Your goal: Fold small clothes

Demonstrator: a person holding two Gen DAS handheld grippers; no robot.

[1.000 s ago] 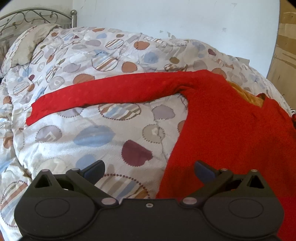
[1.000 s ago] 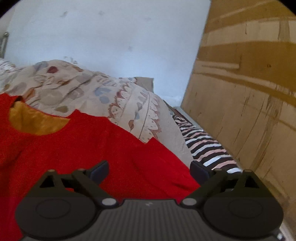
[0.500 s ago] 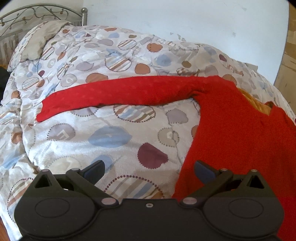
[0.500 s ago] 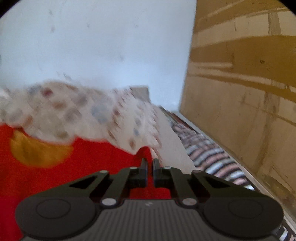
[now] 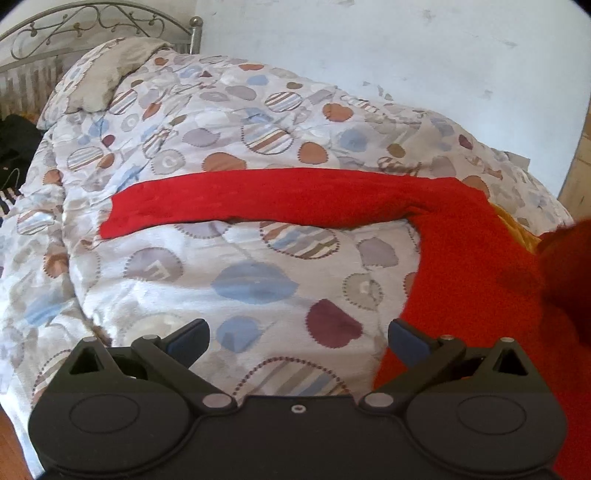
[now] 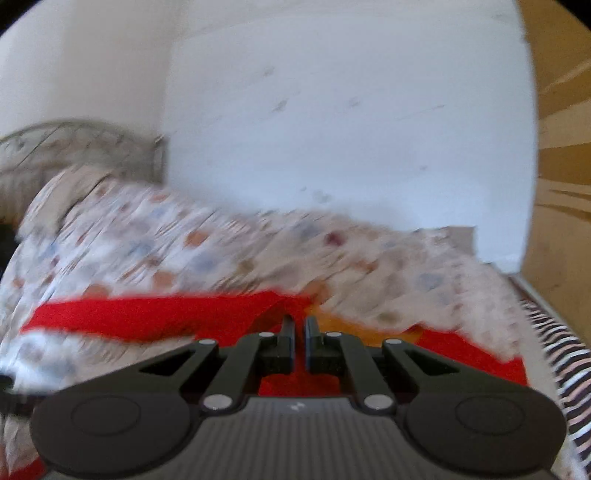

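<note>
A red long-sleeved top (image 5: 476, 273) with an orange inner collar lies on the patterned duvet (image 5: 236, 266). Its left sleeve (image 5: 258, 203) stretches out flat to the left. My left gripper (image 5: 297, 338) is open and empty, low over the duvet just left of the top's body. In the blurred right wrist view my right gripper (image 6: 299, 330) has its jaws together on red cloth of the top (image 6: 147, 317), lifted above the bed. A blurred red fold (image 5: 569, 266) shows at the right edge of the left wrist view.
A metal headboard (image 5: 74, 26) and a pillow (image 5: 107, 74) are at the far left. A white wall (image 6: 332, 129) runs behind the bed. A wooden panel (image 6: 561, 184) stands on the right, with striped cloth (image 6: 565, 362) below it.
My right gripper shut on the top's right side, lifted it and swung left over the body. My left gripper drifted left, staying open.
</note>
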